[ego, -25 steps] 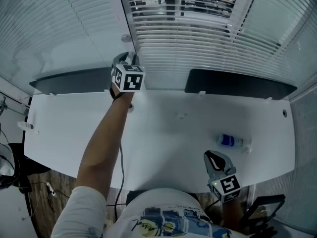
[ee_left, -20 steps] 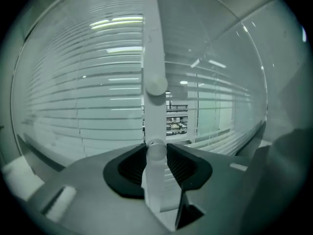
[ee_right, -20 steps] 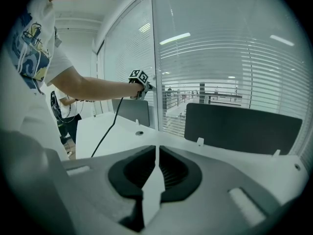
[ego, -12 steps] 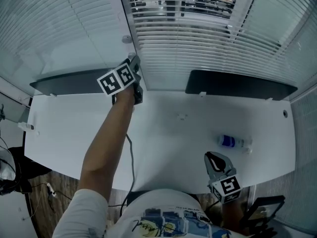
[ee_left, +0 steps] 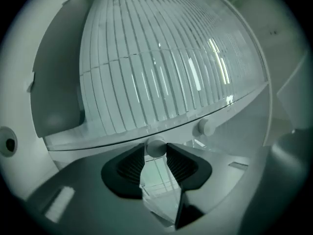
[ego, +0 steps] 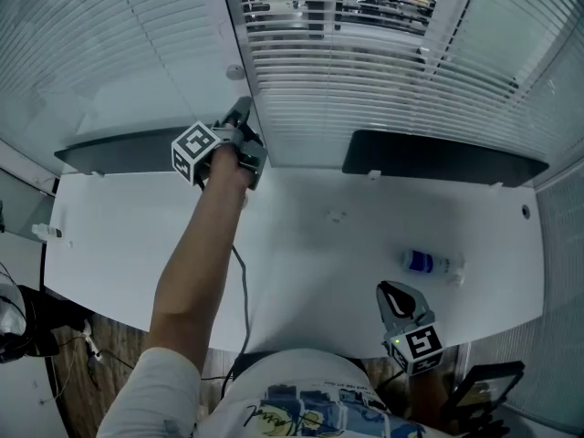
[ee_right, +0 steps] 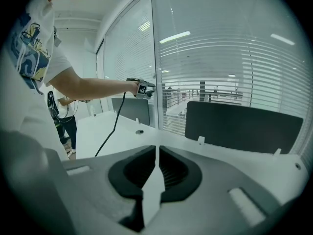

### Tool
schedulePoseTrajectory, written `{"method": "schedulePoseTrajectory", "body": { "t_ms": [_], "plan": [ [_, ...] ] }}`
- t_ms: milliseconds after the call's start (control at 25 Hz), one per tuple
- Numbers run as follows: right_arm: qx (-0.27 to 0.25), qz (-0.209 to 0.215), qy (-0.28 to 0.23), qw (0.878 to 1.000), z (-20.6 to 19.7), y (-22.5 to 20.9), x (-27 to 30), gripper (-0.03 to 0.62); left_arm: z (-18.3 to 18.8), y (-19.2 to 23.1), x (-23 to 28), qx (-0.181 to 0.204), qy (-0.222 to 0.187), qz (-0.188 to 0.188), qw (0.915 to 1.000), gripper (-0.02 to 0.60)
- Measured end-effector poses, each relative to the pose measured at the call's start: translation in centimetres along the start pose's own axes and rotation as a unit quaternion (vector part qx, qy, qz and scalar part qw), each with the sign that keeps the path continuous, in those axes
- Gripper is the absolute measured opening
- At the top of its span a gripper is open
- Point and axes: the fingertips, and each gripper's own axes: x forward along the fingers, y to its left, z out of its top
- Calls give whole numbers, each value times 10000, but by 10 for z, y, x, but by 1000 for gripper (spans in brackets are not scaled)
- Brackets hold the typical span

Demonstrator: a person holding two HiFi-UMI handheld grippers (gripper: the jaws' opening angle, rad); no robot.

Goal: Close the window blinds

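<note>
blinds (ego: 365, 71) edge the broad desk (ego: 301, 245); left gripper (ego: 243, 109) jaws just closed onto their wand (ee_left: 155, 147); right gripper (ego: 393, 292) jaws shut.

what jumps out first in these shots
The outstretched left gripper at the window post, its jaws just closed further onto the blinds' white tilt wand. Behind it, partly open slatted blinds fill the window; the right gripper rests shut near a bottle on the white desk.

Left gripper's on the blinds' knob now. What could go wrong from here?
The left gripper, whose jaws have just been closing, pinches the white knob only at the very end of its jaws, so it may slip off while twisting. Its cable trails over the desk and could snag.
</note>
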Motion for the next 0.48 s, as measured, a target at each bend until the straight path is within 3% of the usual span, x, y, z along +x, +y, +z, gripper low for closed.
{"method": "schedulePoseTrajectory", "body": {
  "t_ms": [160,240,360,480],
  "plan": [
    [-7,-3,19,10000,-5,0,1,12,2,-1,3,-210,-26,-97,9997,115],
    [10,-1,27,10000,-6,-1,1,12,2,-2,3,-128,16,-92,9999,115],
    [20,3,45,10000,-4,0,0,12,0,-2,2,361,139,60,9992,124],
    [8,25,1,10000,-4,0,2,12,1,-5,2,1205,257,343,9918,124]
  ]
}}
